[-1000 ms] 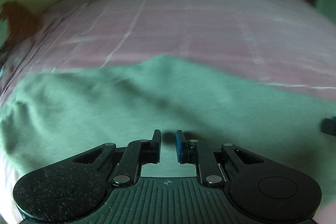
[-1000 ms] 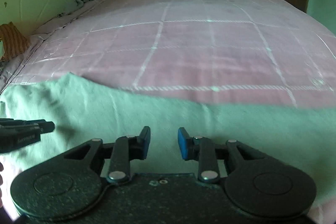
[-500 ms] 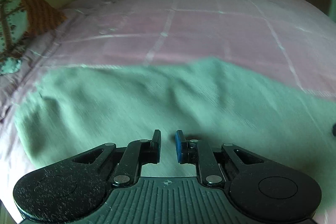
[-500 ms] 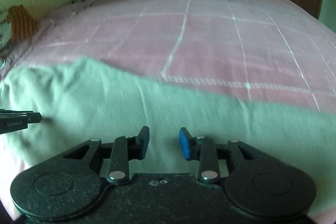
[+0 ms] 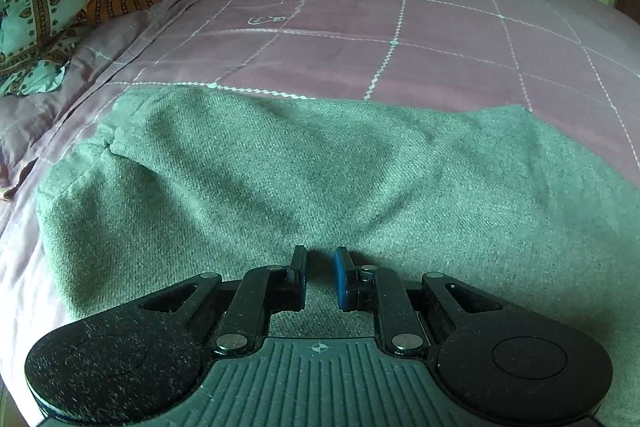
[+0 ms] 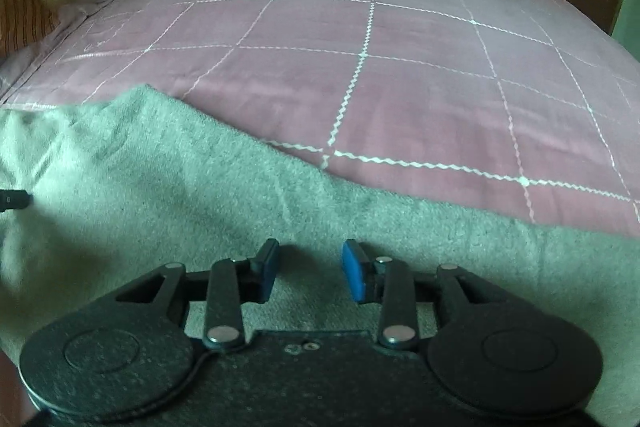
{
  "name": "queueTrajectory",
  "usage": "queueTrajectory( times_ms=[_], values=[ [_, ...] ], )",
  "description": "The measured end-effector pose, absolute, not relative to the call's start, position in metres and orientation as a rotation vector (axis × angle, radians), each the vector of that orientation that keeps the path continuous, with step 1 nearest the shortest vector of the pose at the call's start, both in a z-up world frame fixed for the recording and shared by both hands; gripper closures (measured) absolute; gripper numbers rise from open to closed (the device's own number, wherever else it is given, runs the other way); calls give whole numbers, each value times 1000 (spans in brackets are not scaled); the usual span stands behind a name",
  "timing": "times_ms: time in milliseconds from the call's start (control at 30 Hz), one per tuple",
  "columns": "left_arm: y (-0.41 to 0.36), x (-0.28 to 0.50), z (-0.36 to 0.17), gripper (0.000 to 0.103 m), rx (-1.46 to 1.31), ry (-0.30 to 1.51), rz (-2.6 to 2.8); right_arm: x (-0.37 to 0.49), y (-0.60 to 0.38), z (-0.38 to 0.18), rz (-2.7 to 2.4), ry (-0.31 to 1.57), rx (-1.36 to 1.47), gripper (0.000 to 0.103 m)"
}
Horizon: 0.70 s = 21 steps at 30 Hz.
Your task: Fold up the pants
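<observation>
Green pants (image 5: 320, 167) spread across the lower half of both views on the pink checked bedspread (image 5: 400, 39), far edge humped and uneven, patterned pillows (image 5: 36, 15) at upper left. Left gripper (image 5: 320, 277) low over the cloth at bottom centre, jaws nearly shut with a narrow gap and nothing visibly pinched; right gripper (image 6: 310, 271) likewise over the fabric, jaws parted and just been widening, nothing between them. Likely trouble: snagging one layer only or bedspread too, dragging a skewed fold.
</observation>
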<state>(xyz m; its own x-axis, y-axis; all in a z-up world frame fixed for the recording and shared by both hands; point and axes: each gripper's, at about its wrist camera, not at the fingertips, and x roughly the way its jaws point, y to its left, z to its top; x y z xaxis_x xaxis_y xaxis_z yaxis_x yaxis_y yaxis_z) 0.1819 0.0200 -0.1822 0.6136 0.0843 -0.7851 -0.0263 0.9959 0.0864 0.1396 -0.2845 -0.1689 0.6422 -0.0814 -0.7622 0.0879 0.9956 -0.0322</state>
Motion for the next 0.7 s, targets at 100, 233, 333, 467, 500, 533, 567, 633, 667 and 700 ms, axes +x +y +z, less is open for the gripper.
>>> queueTrajectory(
  times_ms=[100, 233, 333, 467, 500, 533, 567, 633, 667, 700],
  values=[
    [21, 177, -180, 88, 73, 911, 64, 135, -288, -165, -99, 874, 35, 67],
    [20, 163, -179, 88, 101, 906, 69, 110, -297, -159, -103, 869, 47, 67],
    [15, 150, -175, 88, 121, 907, 79, 89, -310, -155, -111, 867, 32, 67],
    [-7, 128, -164, 88, 144, 900, 29, 58, -347, -148, -180, 874, 12, 64],
    [-17, 123, -160, 88, 138, 900, -1, 49, -363, -146, -215, 878, 28, 62],
    [-28, 117, -157, 88, 134, 901, -33, 41, -379, -145, -252, 882, 46, 62],
    [-43, 112, -154, 88, 129, 904, -69, 33, -394, -143, -296, 890, 54, 62],
    [-74, 106, -148, 88, 125, 912, -149, 15, -426, -137, -359, 892, 87, 62],
    [-90, 103, -146, 88, 128, 912, -183, 5, -440, -133, -386, 888, 118, 62],
    [-107, 100, -145, 88, 131, 914, -218, -7, -456, -127, -416, 880, 159, 62]
  ],
)
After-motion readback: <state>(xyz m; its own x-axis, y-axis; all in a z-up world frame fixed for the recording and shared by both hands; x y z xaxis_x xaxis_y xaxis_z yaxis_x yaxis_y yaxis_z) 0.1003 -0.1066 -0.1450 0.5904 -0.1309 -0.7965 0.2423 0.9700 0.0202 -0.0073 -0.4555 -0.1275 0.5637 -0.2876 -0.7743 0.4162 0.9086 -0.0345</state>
